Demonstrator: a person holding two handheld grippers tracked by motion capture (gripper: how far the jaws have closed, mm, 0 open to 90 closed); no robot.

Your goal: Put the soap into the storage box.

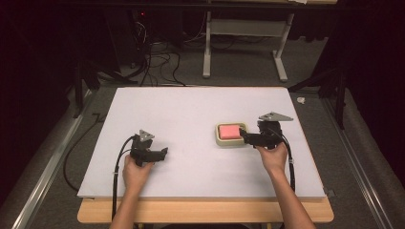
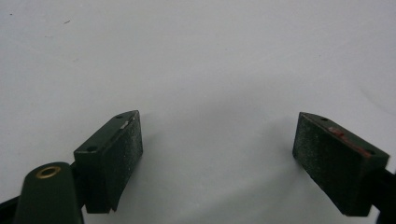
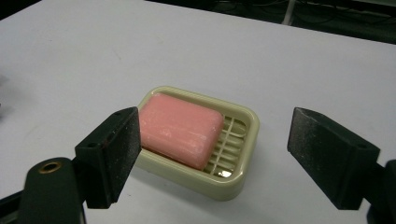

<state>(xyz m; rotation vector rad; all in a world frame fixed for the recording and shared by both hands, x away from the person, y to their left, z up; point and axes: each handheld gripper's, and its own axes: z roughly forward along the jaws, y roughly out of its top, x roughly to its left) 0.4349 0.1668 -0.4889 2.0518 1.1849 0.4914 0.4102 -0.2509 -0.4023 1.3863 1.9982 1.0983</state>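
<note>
Jaws spread on right gripper (image 3: 215, 154) before pink soap (image 3: 180, 128) in cream dish (image 3: 243, 135); left gripper (image 2: 217, 149) likewise agape over table (image 2: 196, 56).

A pink bar of soap (image 3: 180, 129) lies flat in a cream, round-cornered rectangular soap dish (image 3: 239, 116). The bar is a smooth block with rounded edges, and it sits toward one end of the dish, leaving the slatted drain ribs at the other end bare. The dish rests level on the white desk (image 1: 191, 114), right of the middle, nearer the desk's right edge than its left.
</note>
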